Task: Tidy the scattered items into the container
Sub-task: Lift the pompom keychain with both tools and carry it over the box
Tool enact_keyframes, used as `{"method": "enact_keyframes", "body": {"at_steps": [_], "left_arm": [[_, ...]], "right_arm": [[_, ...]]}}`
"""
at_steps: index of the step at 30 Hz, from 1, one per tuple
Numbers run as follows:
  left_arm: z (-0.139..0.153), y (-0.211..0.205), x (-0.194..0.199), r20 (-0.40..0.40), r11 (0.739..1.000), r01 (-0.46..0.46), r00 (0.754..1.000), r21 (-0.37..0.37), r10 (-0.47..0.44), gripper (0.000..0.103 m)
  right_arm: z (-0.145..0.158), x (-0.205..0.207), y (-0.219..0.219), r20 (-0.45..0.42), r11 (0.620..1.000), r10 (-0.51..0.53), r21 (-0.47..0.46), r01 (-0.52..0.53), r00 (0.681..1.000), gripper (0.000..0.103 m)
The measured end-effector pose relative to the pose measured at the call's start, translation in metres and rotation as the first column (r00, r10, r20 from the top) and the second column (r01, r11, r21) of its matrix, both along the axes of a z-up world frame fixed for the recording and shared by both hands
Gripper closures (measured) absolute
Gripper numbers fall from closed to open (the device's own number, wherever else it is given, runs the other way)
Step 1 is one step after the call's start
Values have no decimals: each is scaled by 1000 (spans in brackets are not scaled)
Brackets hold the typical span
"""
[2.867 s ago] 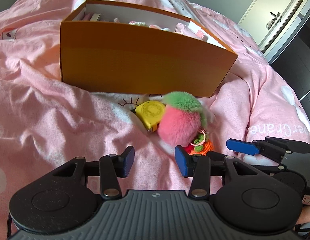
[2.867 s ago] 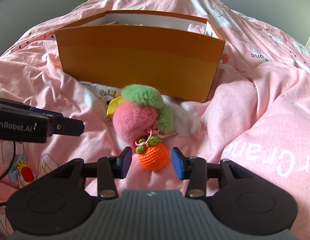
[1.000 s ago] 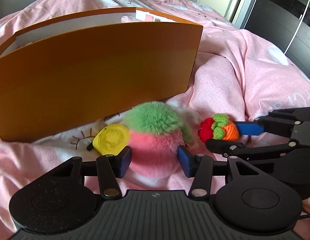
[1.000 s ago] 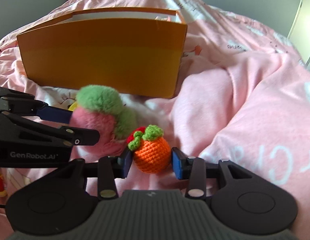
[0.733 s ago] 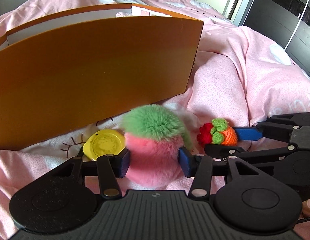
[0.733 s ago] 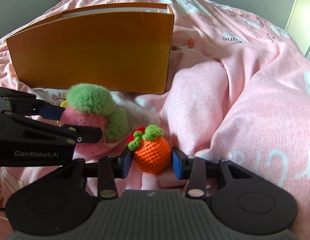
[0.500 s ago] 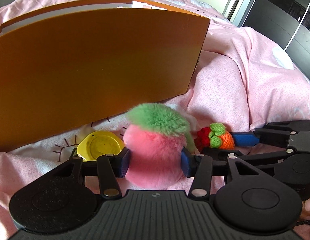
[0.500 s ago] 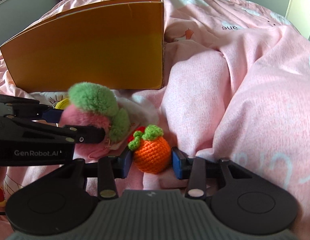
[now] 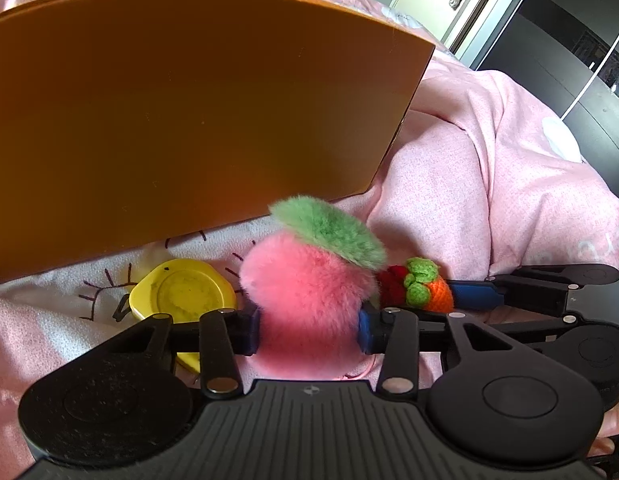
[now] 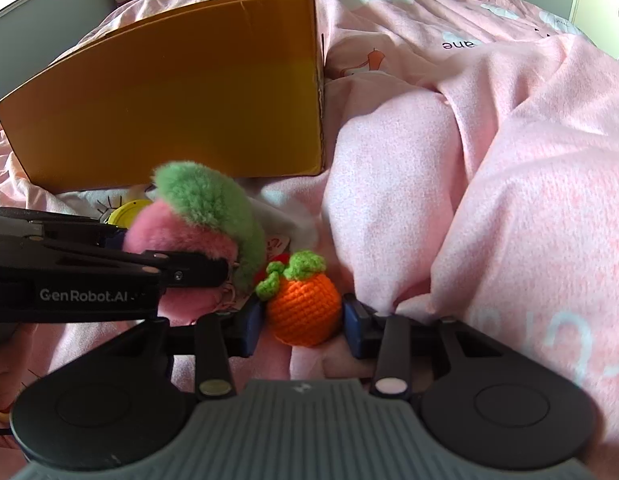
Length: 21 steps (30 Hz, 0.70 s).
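- Pink plush peach (image 9: 305, 300) is sitting between the left gripper (image 9: 308, 330)'s closing jaws; fur may be slipping out.
- Crocheted orange (image 10: 303, 306) is being grasped by the right gripper (image 10: 303, 332); the attached charm risks snagging.

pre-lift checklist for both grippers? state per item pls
1. Left gripper around the pink plush ball: ok, jaws closing, fur bulging against both pads.
2. Right gripper around the orange crochet fruit: ok, though firm pad contact: cannot tell.
3. Fruit joined to plush by a ring: cannot tell.
4. Yellow tape measure outside the left jaws: ok.
5. Orange box opening free: cannot tell, only its side shows.
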<state>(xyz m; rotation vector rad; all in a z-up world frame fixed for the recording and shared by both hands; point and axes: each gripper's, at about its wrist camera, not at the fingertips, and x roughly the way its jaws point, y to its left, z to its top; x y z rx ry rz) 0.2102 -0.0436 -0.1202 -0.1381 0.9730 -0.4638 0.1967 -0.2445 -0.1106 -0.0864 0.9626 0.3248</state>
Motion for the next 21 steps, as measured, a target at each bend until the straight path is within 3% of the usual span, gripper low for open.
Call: {"method": "enact_keyframes", "body": {"at_steps": [13,21], "left_arm": [[33,22,-20,86,998,-57,995,-34,60,55],[70,33,-29,164,996,-68,984,-55,76,55]], "right_arm": [[25,-8,0,34,999,20,45,-22,999,59],[62,-1,-11,105,995,26,95,-36,994,59]]}}
